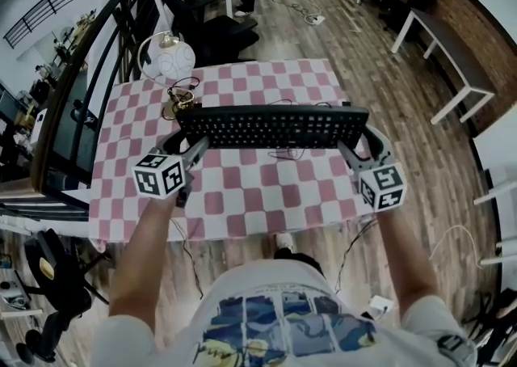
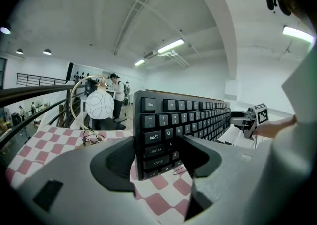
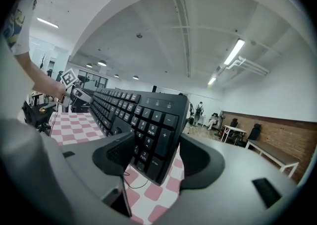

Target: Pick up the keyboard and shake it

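One keyboard (image 1: 273, 126), two tools (image 1: 195, 145) (image 1: 350, 147), one checkered table (image 1: 242, 196), one white globe (image 1: 174, 59)

Pink-checked tablecloth (image 1: 242, 196), white globe (image 1: 174, 60), perhaps a lamp, at its far-left corner, black office chair (image 1: 218, 34) beyond

Keys on the keyboard (image 2: 183, 120) read Esc, Tab, Caps Lock, Shift, Q, A, 6 and +.

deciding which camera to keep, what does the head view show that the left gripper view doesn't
Head view only: the whole keyboard held above the checked tablecloth, the wooden floor, both forearms. Left gripper view only: the left gripper's jaws clamped on the keyboard's Esc-and-Tab end, ceiling lights. Both: keyboard, tablecloth, right gripper at the far end, white globe.
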Demonstrator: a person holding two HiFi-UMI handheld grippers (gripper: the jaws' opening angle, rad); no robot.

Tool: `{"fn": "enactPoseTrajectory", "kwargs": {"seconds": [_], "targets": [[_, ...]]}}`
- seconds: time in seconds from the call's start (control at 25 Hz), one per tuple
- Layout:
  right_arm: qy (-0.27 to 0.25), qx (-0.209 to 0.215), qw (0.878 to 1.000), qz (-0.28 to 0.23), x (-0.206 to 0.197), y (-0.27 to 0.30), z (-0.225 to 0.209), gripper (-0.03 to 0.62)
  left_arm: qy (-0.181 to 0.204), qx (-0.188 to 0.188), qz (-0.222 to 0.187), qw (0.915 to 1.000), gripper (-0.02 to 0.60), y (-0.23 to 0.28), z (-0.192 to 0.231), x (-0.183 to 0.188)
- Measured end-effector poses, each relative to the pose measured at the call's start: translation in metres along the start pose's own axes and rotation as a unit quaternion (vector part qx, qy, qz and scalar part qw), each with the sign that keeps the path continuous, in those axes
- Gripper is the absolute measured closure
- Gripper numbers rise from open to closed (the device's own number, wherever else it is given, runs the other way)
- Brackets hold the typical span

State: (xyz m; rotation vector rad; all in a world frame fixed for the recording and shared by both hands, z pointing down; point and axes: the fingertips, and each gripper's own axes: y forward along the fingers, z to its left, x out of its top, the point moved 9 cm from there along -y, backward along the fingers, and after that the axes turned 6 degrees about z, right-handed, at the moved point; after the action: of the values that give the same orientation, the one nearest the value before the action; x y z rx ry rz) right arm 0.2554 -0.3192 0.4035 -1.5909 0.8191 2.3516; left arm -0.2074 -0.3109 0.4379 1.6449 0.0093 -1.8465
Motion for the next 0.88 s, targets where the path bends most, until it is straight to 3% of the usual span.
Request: {"fn": "enactPoseTrajectory", "kwargs": {"seconds": [0.52,0.88], "targets": [[-0.045,-0.048,0.996,-0.052,0.048,-0.039,0.016,0.313,0.054,0.0,-0.067,0.9963,0.305,-0.048,-0.009,0.04],[-0.071,-0.081,0.991,-0.085,0.076,-0.063,0.028,0.313,0.089,0.011,-0.115,0.9892,0.307,-0.083,-0.018,0.06]]}}
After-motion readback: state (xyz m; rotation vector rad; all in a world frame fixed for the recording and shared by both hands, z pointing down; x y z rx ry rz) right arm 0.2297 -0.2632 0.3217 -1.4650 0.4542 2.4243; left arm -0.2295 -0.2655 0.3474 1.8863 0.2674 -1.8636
